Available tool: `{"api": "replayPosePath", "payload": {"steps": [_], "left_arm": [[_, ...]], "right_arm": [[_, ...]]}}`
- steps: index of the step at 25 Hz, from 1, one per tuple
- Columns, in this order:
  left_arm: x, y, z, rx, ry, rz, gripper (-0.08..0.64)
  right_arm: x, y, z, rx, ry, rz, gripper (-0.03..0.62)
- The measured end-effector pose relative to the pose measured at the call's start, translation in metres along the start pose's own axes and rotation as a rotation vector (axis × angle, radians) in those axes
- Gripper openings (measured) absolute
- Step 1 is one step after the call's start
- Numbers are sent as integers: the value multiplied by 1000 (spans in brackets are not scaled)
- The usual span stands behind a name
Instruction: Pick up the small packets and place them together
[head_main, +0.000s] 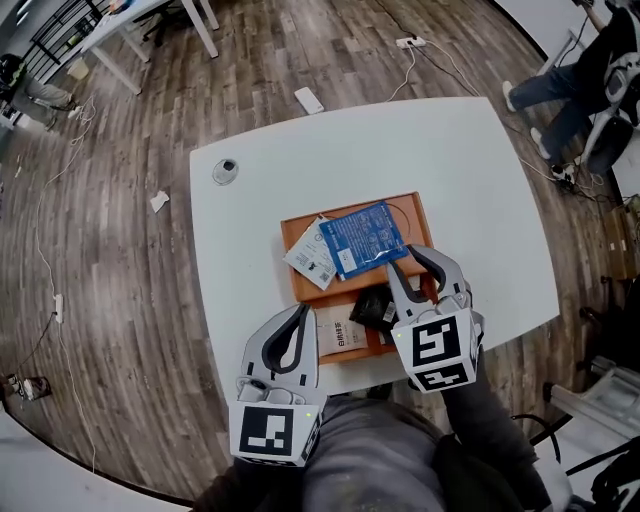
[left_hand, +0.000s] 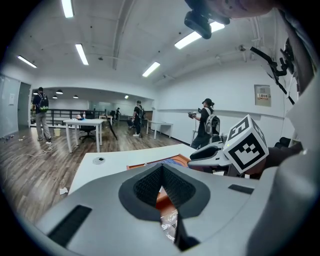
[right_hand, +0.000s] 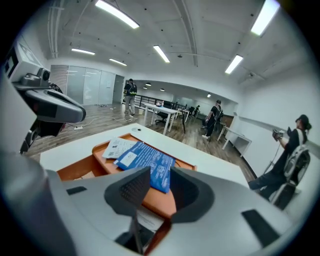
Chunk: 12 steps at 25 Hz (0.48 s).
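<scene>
Jaws half apart and empty, the right gripper (right_hand: 156, 192) faces a flat blue plastic packet (right_hand: 150, 162) just ahead, likely light, floppy and slick; its near edge looks best to pinch. The jaws of the left gripper (left_hand: 161, 175) are closed.

The tabletop (head_main: 480, 180) is smooth and matt, and the floor (head_main: 130, 300) is grained wood planking. In the smooth tray (head_main: 415, 210), the blue packet (head_main: 365, 238) looks like glossy plastic.
</scene>
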<state>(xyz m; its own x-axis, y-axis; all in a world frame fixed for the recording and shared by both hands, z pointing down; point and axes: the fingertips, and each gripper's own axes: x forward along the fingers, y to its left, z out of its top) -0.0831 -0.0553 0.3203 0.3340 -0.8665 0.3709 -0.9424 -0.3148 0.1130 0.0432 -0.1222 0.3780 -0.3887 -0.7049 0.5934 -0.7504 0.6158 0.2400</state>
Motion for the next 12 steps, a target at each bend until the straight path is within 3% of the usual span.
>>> {"api": "replayPosePath", "payload": {"steps": [4,12], "left_arm": [[-17,-19,-7,5,-18,-12,0],[-51,-53,-12,20,-44,-32,0]], "right_arm": [[-23,15,-14,-18,-7,24,123],[-60,64,-48,-87,56,174,123]]}}
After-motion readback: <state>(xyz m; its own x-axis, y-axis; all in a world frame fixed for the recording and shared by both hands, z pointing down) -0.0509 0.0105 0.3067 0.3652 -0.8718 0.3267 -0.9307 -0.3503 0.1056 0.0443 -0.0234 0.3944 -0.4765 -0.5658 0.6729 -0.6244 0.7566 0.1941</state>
